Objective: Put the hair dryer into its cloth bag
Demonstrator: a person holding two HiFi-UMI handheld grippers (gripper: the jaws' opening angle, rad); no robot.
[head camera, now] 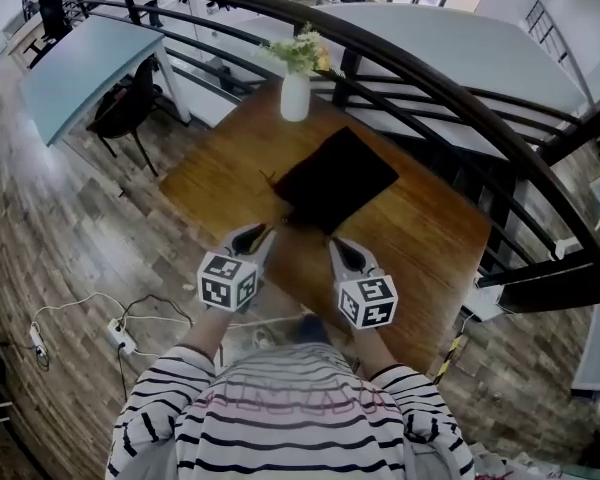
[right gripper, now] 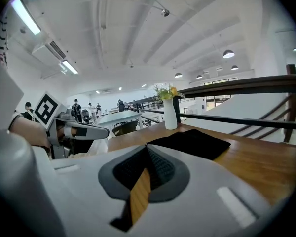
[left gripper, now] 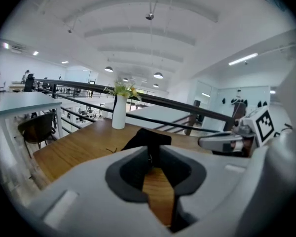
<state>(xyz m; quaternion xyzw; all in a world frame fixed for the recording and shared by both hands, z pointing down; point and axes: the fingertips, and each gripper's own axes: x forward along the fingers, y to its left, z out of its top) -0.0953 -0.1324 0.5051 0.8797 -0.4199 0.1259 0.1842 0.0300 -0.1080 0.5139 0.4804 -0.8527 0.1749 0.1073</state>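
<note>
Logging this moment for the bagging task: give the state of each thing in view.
cloth bag: lying on the wooden table.
vase: upright, holding flowers.
left gripper: fingers closed, apparently pinching the cloth bag's near edge.
right gripper: fingers shut at the bag's corner, nothing seen between.

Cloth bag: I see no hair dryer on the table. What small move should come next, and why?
Probably lift the cloth bag by its near edge to open its mouth. The left hand-held gripper seems to pinch that edge, the right hand-held gripper is shut beside it, and no dryer shows.
</note>
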